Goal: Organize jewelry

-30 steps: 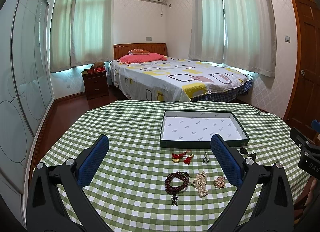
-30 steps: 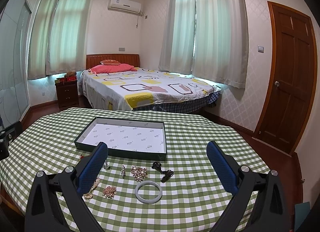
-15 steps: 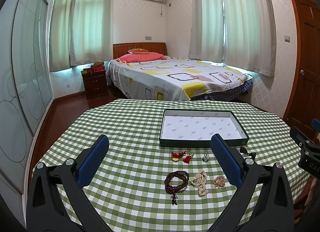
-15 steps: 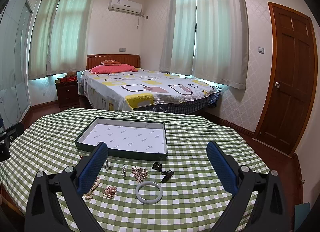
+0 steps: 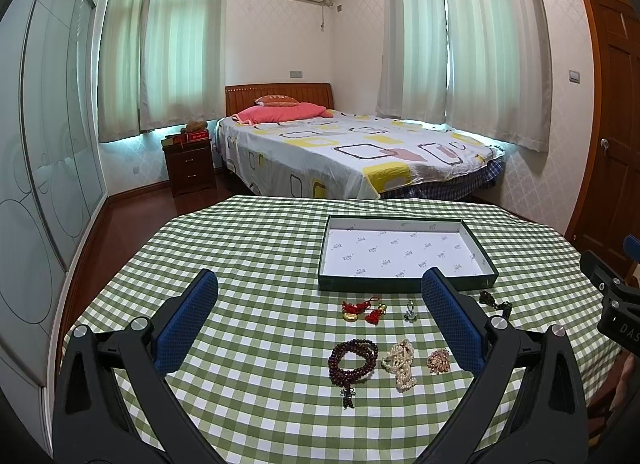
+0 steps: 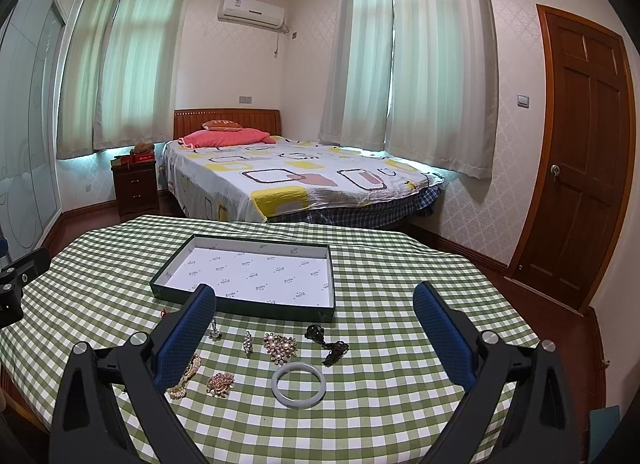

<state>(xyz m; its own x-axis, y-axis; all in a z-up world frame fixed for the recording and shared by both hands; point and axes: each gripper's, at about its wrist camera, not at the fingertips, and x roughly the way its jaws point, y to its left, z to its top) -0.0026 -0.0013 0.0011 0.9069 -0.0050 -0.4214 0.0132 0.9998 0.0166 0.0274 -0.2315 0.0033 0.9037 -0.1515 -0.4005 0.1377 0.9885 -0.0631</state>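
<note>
A shallow dark green box with a white lining sits empty on the checked tablecloth. In front of it lie loose pieces: a dark bead bracelet, a pearl strand, a red tasselled charm, a small silver ring, a pale jade bangle, a pearl brooch, a pink brooch and a black cord pendant. My left gripper is open above the beads and pearls. My right gripper is open above the bangle. Neither holds anything.
The table has a green and white checked cloth and drops off on all sides. Behind it stand a bed, a dark nightstand and a wooden door. The right gripper's body shows at the left view's right edge.
</note>
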